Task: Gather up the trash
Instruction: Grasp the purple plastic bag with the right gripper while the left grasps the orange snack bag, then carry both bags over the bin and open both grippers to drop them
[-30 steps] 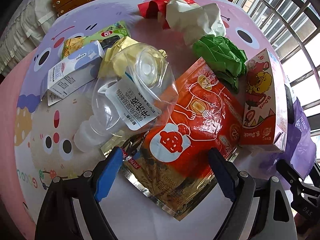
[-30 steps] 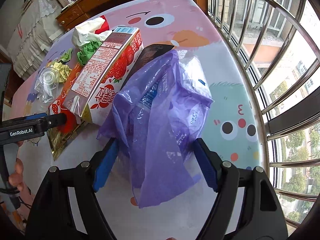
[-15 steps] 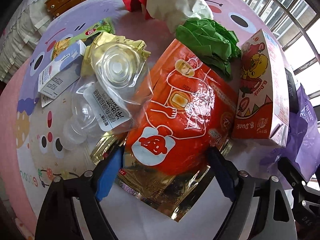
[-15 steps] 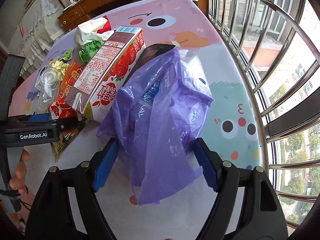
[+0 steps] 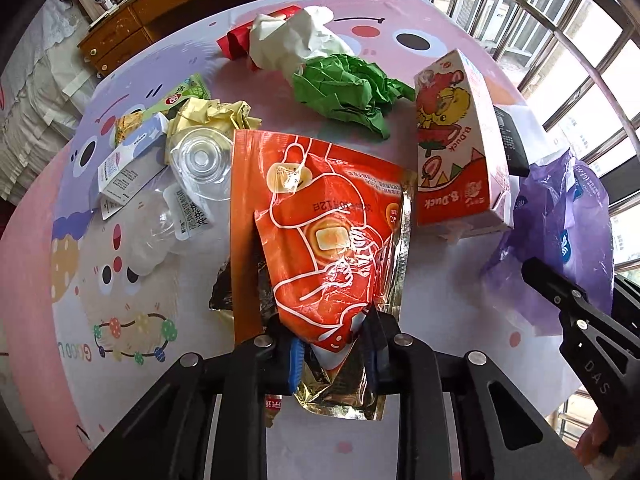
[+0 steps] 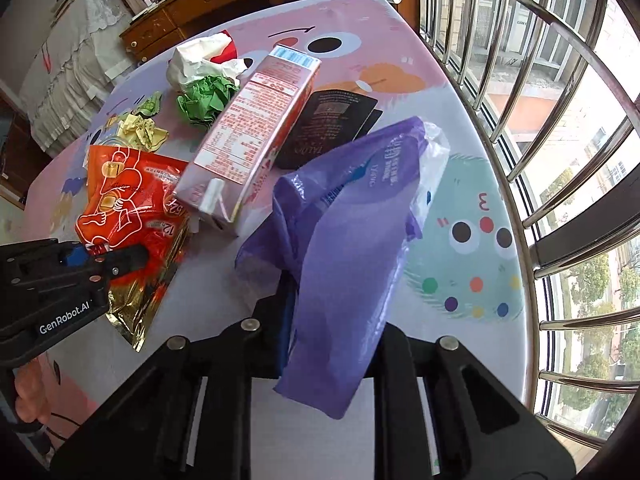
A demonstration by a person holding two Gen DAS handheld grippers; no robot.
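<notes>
My left gripper (image 5: 334, 350) is shut on the near end of an orange and gold foil pouch (image 5: 320, 216), which is raised and crumpled above the table; the same pouch (image 6: 128, 208) shows at the left of the right wrist view. My right gripper (image 6: 330, 320) is shut on a purple plastic bag (image 6: 348, 240), which hangs over its fingers. The bag (image 5: 560, 232) shows at the right of the left wrist view. Between pouch and bag lies a pink strawberry milk carton (image 5: 456, 140).
On the cartoon tablecloth (image 6: 460, 200) lie a crushed clear bottle (image 5: 188, 184), yellow paper (image 5: 216, 120), green paper (image 5: 348, 92), white paper (image 5: 296, 40), a small blue-white box (image 5: 128, 160) and a black packet (image 6: 328, 128). Window bars (image 6: 560, 120) run along the right.
Both grippers have gone from open to shut. The left took hold of the orange pouch and lifted its near end; the right closed on the purple bag and raised it.
</notes>
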